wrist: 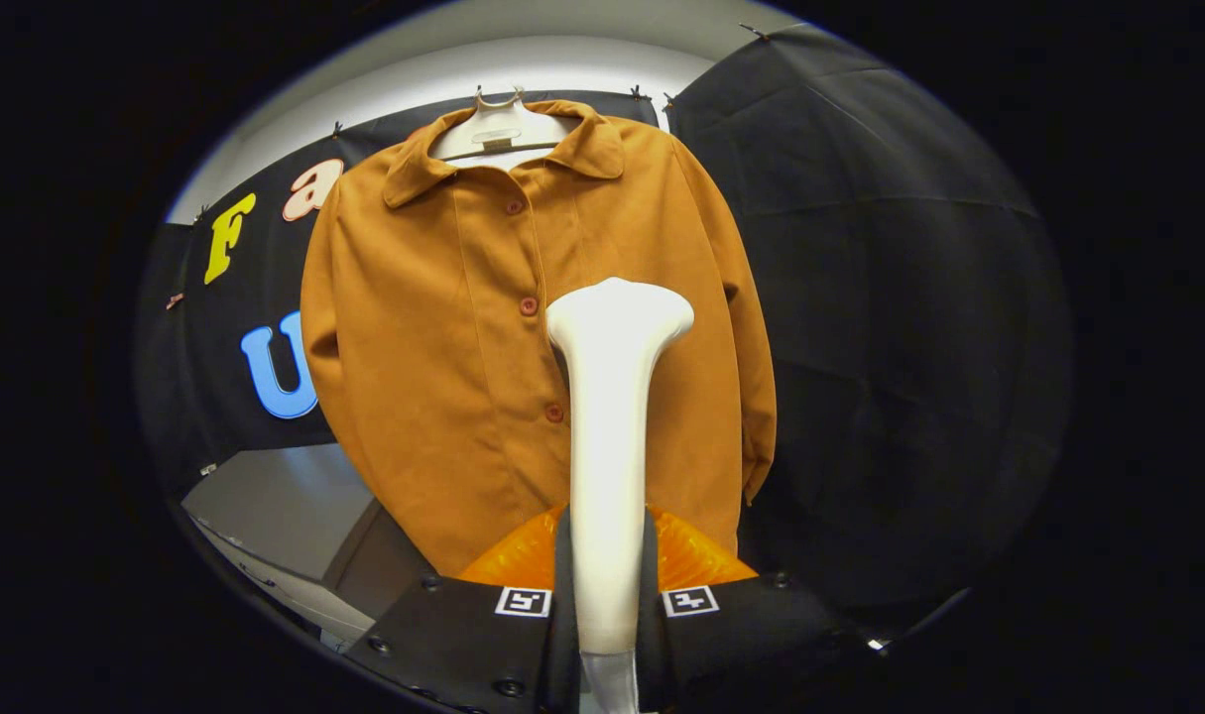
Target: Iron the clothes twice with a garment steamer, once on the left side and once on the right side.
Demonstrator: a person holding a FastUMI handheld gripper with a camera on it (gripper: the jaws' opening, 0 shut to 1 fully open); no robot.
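Both jaws clamp steamer (610,416).

Gripper (607,585) pointed forward, level, fingers (562,565) upright on either side of steamer (610,436) handle, both pressing on it. Handle runs straight up between fingers, head well beyond fingertips. Fingers parallel, gap narrow, grip centred, no tilt seen.
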